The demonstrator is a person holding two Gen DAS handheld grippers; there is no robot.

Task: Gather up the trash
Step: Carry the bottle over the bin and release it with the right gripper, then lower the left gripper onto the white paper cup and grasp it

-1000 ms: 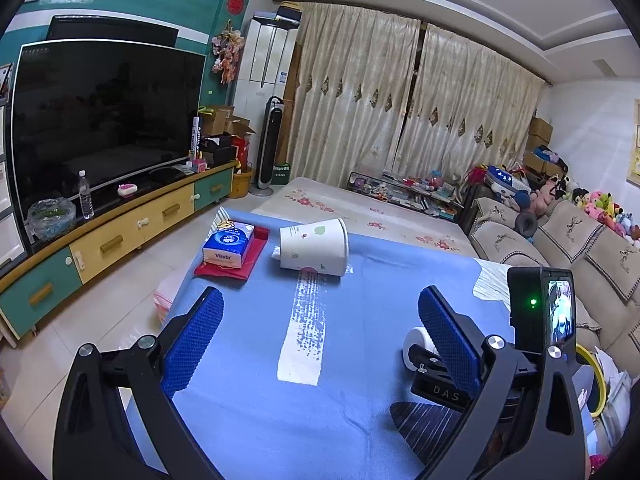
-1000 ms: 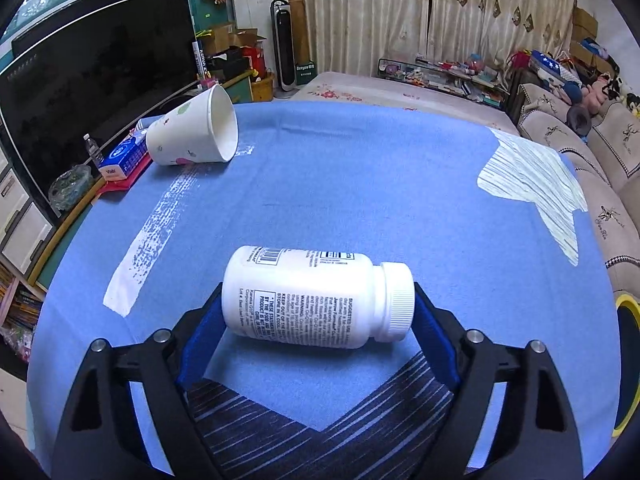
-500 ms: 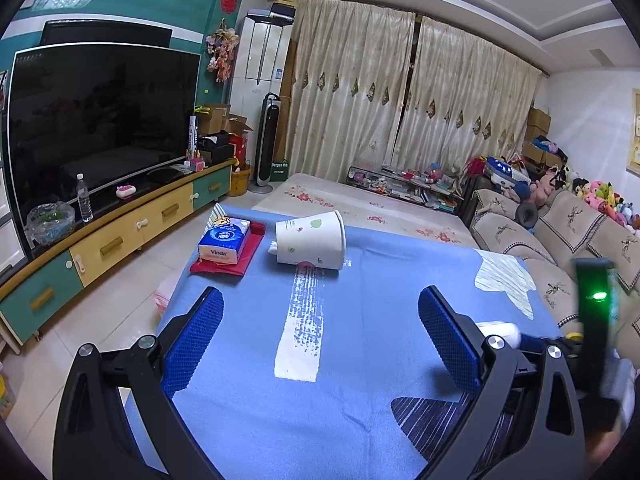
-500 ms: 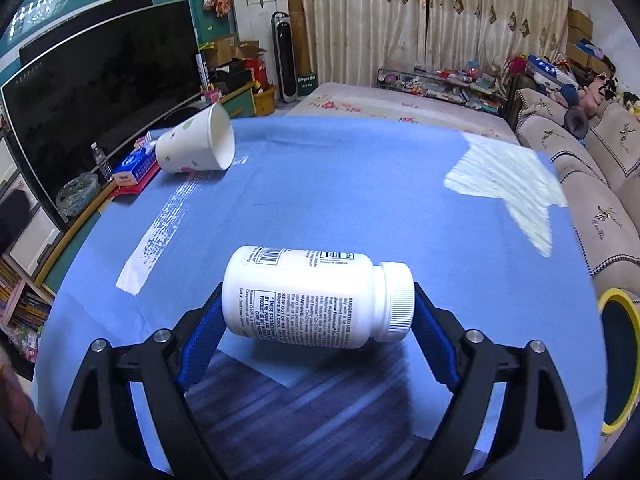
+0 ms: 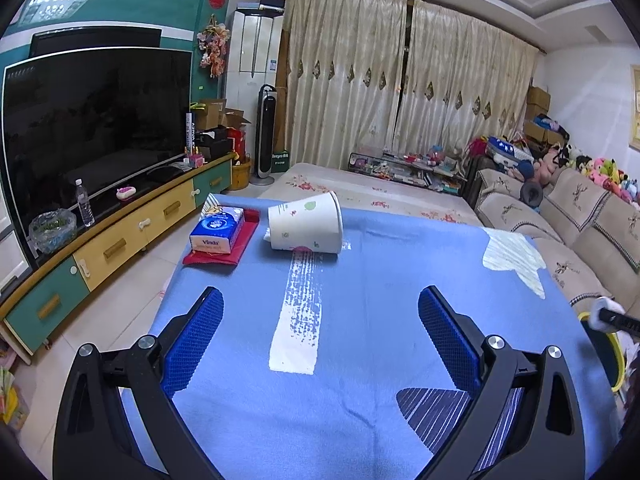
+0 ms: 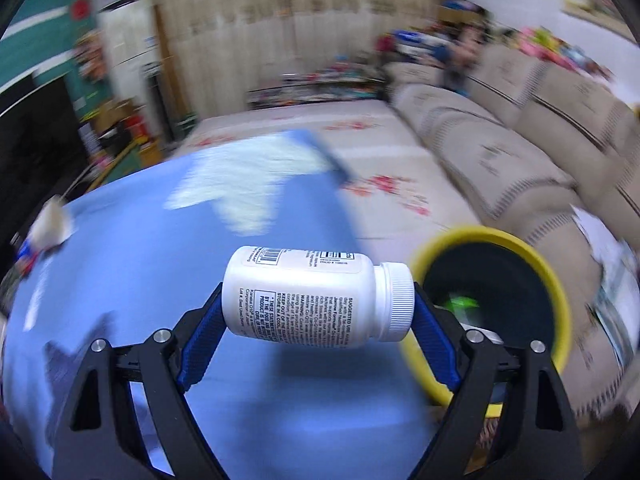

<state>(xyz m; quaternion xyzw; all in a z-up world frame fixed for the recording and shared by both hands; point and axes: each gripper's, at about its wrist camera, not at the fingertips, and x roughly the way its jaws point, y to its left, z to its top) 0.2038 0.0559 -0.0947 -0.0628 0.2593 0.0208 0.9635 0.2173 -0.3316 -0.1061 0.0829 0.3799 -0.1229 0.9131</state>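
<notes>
The right tongs (image 6: 318,312) were clamped on a white pill bottle (image 6: 316,292), which lay crosswise between the blue pads, its base against the left pad and its ribbed cap against the right one. The bottle was held up in the air, clear of the blue worktop (image 6: 160,260), at the worktop's edge nearest the bin. The bin (image 6: 492,304), dark inside with a yellow rim, stood just beyond that edge, and the bottle's cap end showed right beside the bin's rim. Something green lay inside the bin, too blurred to name. The whole right wrist view apart from the tongs and the bottle was smeared.

The left tongs (image 5: 320,332) stood wide apart with nothing between them, over the near part of the worktop (image 5: 380,300). Well beyond them, toward the far edge of the worktop, a paper cup (image 5: 306,224) lay on its side, its mouth turned toward the sofa side. Just beside the cup, on the side toward the television, a blue tissue pack (image 5: 218,230) rested on a red mat (image 5: 244,242). At the worktop's sofa-side edge, part of the bin's yellow rim and a small piece of the other tool showed at the frame's margin.
</notes>
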